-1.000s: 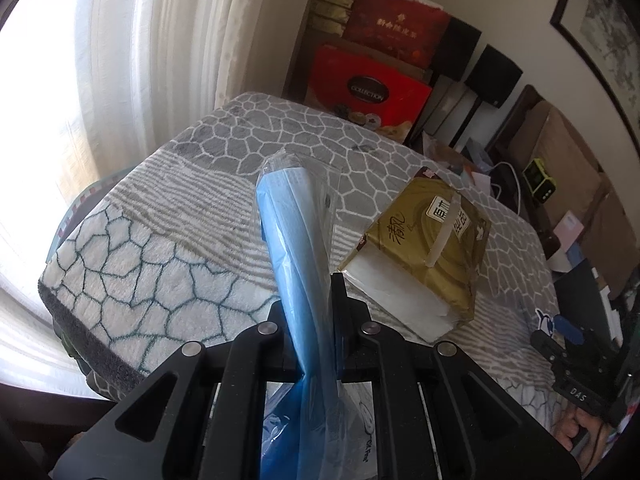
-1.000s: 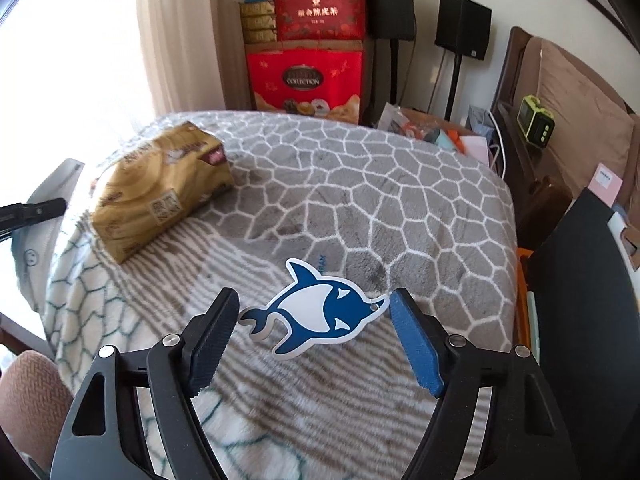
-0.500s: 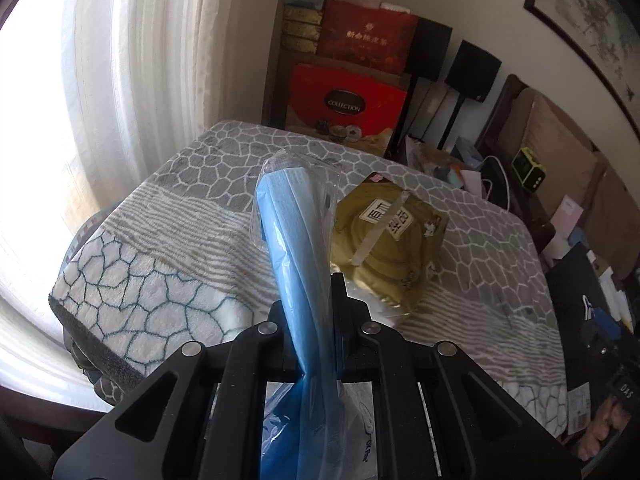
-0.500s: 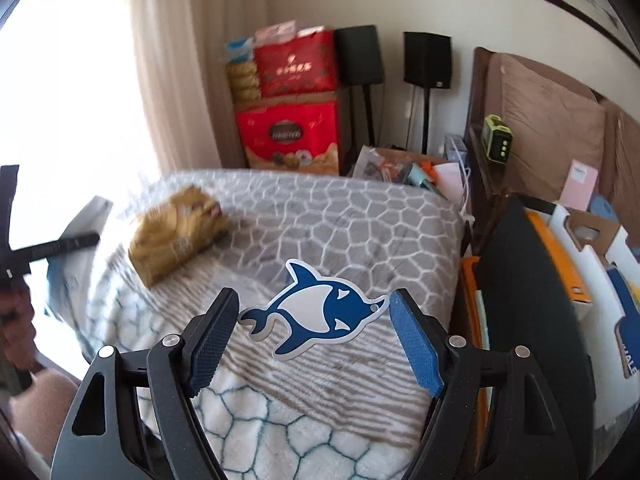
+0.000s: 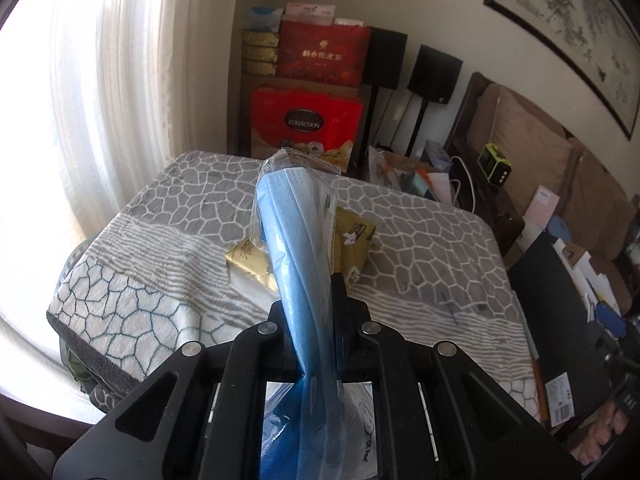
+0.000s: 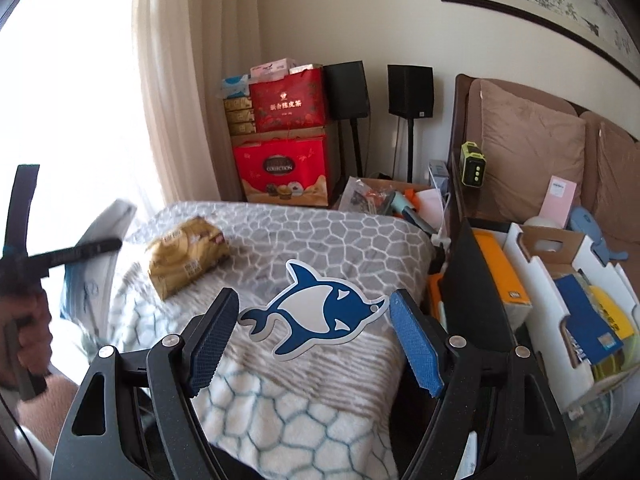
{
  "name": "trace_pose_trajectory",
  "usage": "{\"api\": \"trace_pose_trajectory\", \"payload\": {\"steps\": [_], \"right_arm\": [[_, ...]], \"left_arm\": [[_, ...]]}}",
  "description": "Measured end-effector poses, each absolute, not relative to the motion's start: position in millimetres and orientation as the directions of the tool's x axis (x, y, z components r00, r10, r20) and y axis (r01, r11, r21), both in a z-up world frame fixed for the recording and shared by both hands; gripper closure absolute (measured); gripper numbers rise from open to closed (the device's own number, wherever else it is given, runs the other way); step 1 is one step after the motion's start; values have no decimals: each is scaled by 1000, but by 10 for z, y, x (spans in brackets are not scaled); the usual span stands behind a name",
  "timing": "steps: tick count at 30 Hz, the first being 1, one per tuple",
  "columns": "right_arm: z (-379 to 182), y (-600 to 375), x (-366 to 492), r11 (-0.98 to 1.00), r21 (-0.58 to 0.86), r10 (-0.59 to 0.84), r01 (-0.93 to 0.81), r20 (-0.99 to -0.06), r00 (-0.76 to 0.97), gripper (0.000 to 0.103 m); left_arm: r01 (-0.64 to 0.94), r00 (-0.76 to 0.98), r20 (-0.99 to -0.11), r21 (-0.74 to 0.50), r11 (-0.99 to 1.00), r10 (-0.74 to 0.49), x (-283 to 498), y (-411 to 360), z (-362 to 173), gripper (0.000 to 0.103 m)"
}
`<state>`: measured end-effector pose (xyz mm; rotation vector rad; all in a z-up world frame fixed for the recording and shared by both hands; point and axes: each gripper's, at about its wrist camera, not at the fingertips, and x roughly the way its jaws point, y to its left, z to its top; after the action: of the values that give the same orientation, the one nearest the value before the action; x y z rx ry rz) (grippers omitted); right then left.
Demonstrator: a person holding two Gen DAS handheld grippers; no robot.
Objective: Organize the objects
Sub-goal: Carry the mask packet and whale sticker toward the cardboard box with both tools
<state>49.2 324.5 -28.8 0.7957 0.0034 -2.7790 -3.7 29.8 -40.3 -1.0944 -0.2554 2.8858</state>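
My left gripper [image 5: 310, 292] is shut on a pack of blue face masks [image 5: 294, 216] in a clear plastic bag, which sticks up and forward from the jaws. Behind it a gold tissue pack [image 5: 248, 258] lies on the blanket-covered table [image 5: 180, 208]. My right gripper [image 6: 314, 295] holds a flat blue and white dolphin cutout [image 6: 304, 316] by tail and nose between its wide-set blue pads, above the near part of the table. The tissue pack [image 6: 184, 252] lies left of it. The left gripper [image 6: 24, 256] and a hand show blurred at that view's left edge.
Red gift boxes [image 5: 308, 120] and two black speakers [image 6: 410, 90] stand behind the table. To the right are a black panel [image 6: 476, 292], white cardboard boxes of books [image 6: 560, 280] and a brown sofa [image 6: 532, 152]. A curtained window [image 5: 100, 80] is at the left.
Both grippers have risen and drawn back from the table, which now looks smaller and farther. The mask pack and the dolphin cutout stay fixed in their jaws.
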Motion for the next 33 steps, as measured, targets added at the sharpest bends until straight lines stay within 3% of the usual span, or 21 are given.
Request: {"api": "trace_pose_trajectory", "payload": {"steps": [9,17,33], "right_arm": [[-429,3607,439,-982,86,-189,169,-533,-825,24],[-381,4009,472,-992,117,-101,49,-506,-857,24],[-98,4258,625,-996,92,-41,4,-409,-911,24]], "left_arm": [[-3,-763,-640,-145,-989,96,-18,560,-327,94],[-38,-781,-612,-153,-988,125,1,778,-277,94],[-131,-808,-558,-145,-981,190,57,1142,-26,94]]}}
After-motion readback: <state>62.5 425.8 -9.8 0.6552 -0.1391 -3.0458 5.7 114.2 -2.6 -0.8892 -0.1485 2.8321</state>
